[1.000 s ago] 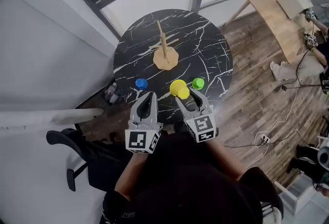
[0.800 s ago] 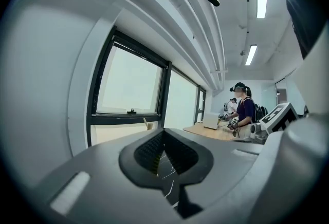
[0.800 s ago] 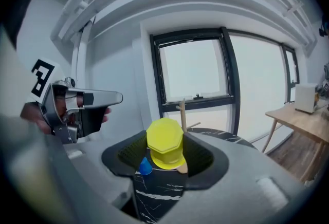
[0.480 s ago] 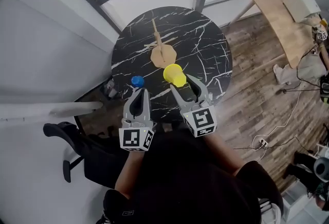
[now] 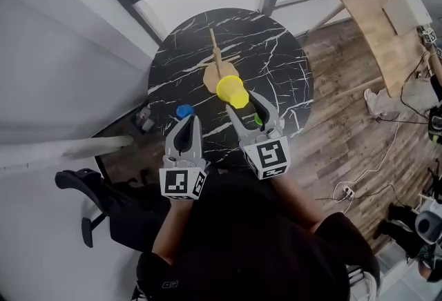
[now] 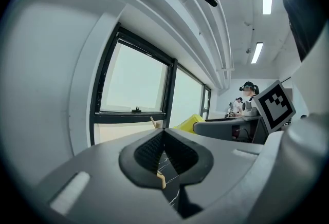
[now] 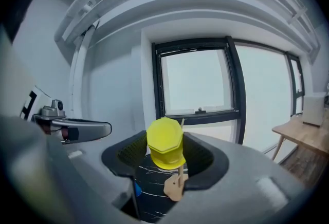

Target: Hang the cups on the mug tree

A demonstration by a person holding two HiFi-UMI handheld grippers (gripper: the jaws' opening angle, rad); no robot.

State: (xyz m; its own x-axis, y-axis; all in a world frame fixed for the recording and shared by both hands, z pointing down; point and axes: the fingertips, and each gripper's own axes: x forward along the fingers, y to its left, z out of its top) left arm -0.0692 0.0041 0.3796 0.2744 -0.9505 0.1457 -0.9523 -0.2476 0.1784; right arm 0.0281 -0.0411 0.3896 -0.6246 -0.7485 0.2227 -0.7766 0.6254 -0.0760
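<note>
right gripper view: right claw (image 7: pixel 165 152) pinches yellow cup (image 7: pixel 165 142) by its walls at frame centre, raised over the worktop (image 7: pixel 149 203) before the tree (image 7: pixel 176 187). left claw (image 6: pixel 163 153) is pressed together, empty. cup looks light, stiff and probably slick.

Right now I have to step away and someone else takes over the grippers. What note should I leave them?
The left gripper is shut and empty, close to the blue cup.
The right gripper is shut on the yellow cup, held up in front of the mug tree.
The blue cup and the green cup sit on the table; the green cup is partly hidden behind the right gripper.
Done: nothing is hung and the mug tree is bare.
Left: hang the yellow cup, then the other two.
</note>
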